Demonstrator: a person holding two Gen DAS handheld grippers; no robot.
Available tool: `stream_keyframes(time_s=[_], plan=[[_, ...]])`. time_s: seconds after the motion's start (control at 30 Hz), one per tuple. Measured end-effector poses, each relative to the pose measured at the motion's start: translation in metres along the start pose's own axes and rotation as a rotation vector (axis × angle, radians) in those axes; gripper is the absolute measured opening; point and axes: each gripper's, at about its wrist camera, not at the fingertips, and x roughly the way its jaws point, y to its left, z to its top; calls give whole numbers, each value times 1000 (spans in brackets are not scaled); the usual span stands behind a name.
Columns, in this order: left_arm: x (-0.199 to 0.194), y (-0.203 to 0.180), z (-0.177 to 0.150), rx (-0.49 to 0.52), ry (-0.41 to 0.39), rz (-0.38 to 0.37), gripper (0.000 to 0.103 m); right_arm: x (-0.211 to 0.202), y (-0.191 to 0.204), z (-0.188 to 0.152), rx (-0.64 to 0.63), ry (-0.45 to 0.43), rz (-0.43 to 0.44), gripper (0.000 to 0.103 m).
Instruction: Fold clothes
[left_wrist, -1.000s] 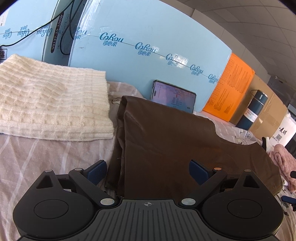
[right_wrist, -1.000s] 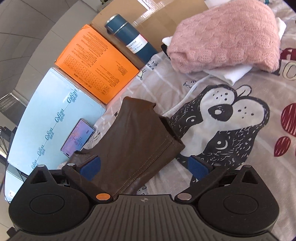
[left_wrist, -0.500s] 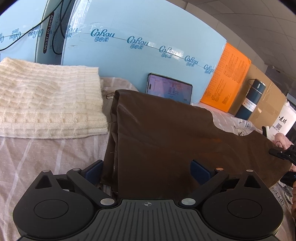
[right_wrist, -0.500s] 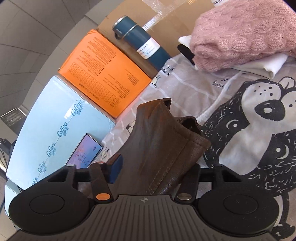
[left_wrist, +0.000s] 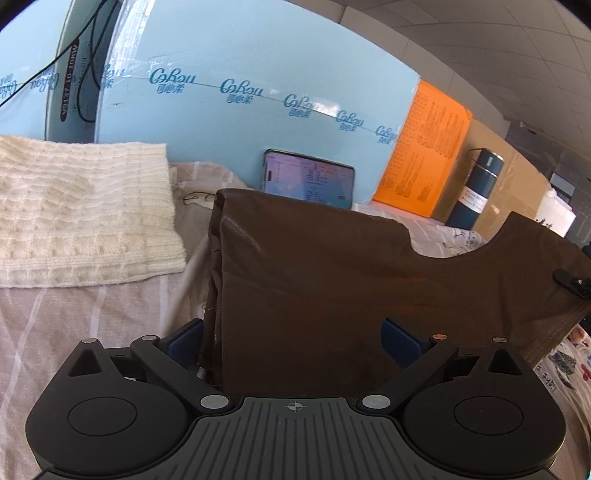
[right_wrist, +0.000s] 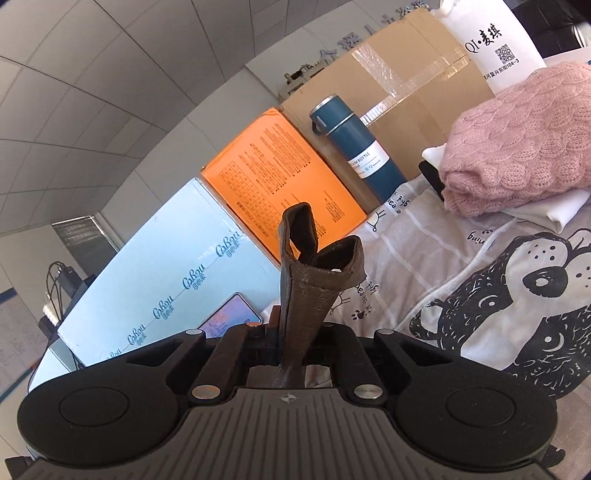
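A brown leather-like garment (left_wrist: 332, 280) lies folded on the bed sheet, and its right end is raised. My left gripper (left_wrist: 291, 338) is open and straddles the garment's near left edge, with the cloth between the blue pads (left_wrist: 184, 339) but not pinched. My right gripper (right_wrist: 291, 332) has its jaws closing tight on a bunched hem of the brown garment (right_wrist: 310, 291), which sticks up between the fingers. In the left wrist view the right gripper's tip (left_wrist: 572, 282) shows at the garment's far right corner.
A folded cream knit sweater (left_wrist: 81, 206) lies to the left. A phone (left_wrist: 310, 179) leans on a light blue box (left_wrist: 240, 122). An orange box (right_wrist: 280, 184), a blue bottle (right_wrist: 358, 151) and a cardboard box (right_wrist: 399, 92) stand behind. A pink sweater (right_wrist: 517, 140) lies at the right.
My right gripper went from wide open to shut on the garment's hem and lifted it. The left gripper edged forward over the garment's left edge and stayed open.
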Motion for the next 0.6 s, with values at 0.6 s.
stream_keyframes(time_s=[0.6], plan=[[5, -10, 1, 198, 7, 252, 101, 9, 57, 6, -72, 21, 129, 6]])
